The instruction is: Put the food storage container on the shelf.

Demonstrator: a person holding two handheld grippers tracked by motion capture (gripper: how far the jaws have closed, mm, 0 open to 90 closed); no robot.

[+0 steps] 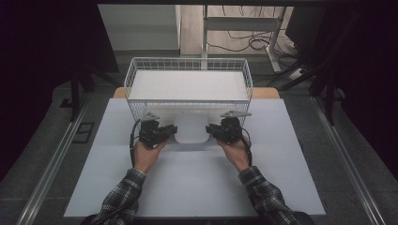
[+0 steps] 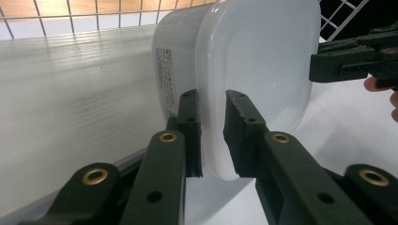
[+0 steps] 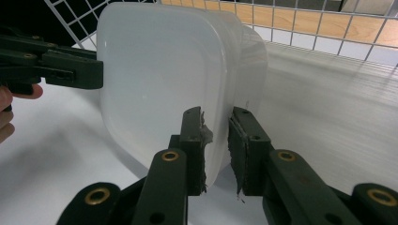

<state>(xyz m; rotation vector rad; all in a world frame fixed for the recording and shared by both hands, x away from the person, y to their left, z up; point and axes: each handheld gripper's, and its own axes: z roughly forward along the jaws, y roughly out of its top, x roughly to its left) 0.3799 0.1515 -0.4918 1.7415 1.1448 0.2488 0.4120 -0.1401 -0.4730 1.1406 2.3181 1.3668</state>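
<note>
A white plastic container [image 1: 191, 127] with a rounded square lid hangs between my two grippers, just in front of the wire basket [image 1: 187, 60]. Its lid face is turned toward the high camera. My left gripper [image 1: 170, 132] is shut on the container's left rim. In the left gripper view the pads [image 2: 190, 131] pinch the lid edge of the container [image 2: 253, 61]. My right gripper [image 1: 212, 131] is shut on the right rim. In the right gripper view its pads [image 3: 244, 140] clamp the edge of the container [image 3: 159, 79]. A printed label [image 2: 168, 79] runs down the container's side.
The white wire basket [image 2: 94, 14] stands at the far middle of the white table sheet [image 1: 197, 183], with a white board [image 1: 187, 84] lying in it. Close behind the container is the basket's front wall [image 1: 141, 108]. Dark floor and metal rails flank the table.
</note>
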